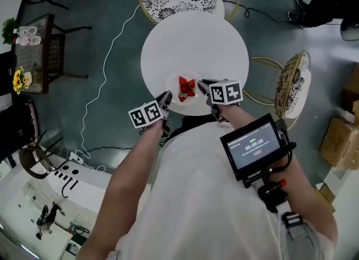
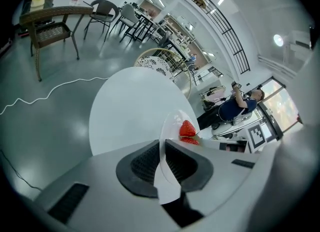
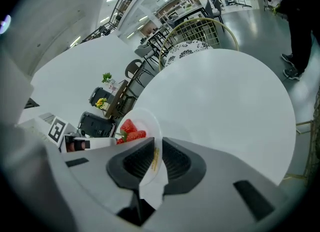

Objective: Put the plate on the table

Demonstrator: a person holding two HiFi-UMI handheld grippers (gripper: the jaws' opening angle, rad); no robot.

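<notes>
The left gripper (image 1: 166,100) and the right gripper (image 1: 205,88) each have their jaws clamped on the rim of the white plate (image 1: 194,106), at opposite sides. The plate spans between them, carrying strawberries (image 1: 186,87), at the near edge of the round white worktop (image 1: 193,46) ahead of both grippers.

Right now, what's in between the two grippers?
A white plate with strawberries. The head view shows the left gripper and right gripper clamped on opposite edges of it.
</notes>
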